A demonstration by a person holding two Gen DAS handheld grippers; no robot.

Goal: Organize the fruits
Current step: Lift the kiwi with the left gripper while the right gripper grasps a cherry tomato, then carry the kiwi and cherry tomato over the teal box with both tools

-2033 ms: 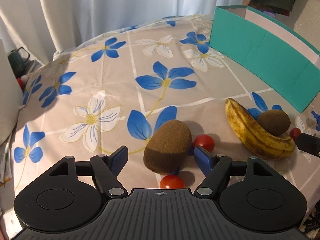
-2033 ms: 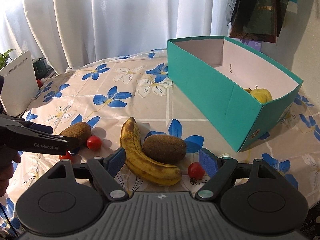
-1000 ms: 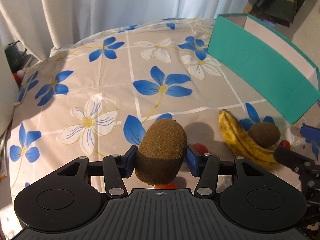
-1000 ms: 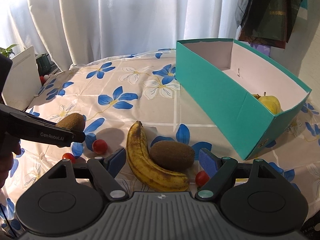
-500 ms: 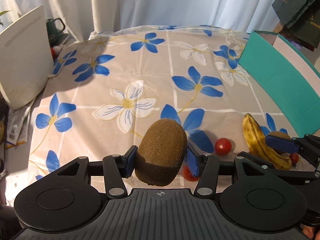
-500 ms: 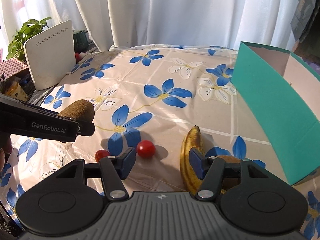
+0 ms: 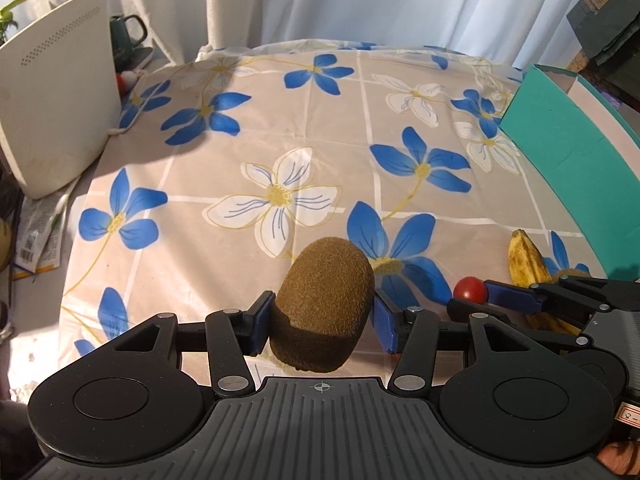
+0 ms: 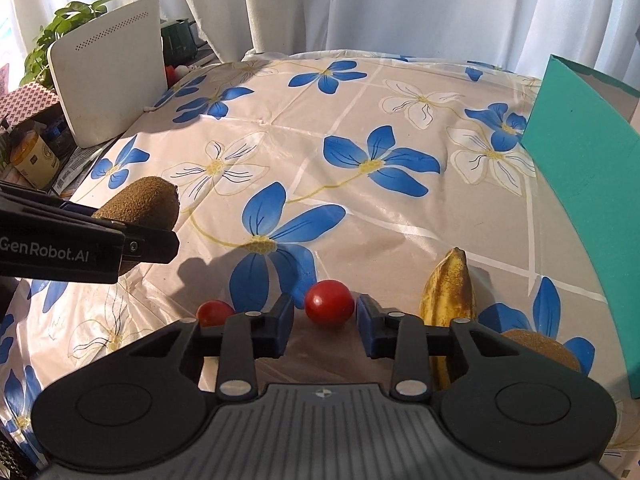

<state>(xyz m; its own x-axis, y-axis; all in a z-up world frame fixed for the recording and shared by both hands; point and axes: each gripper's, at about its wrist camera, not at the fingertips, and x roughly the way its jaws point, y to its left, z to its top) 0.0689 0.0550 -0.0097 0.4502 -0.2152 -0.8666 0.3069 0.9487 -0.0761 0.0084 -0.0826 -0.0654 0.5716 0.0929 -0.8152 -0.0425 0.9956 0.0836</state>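
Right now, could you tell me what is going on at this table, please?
A person is sorting fruit with a gripper in each hand. The left gripper holds a kiwi clear of the tablecloth. The right gripper is closing around a cherry tomato on the cloth; its pads look just short of touching. A second tomato, a banana and another kiwi lie nearby, beside the teal box.
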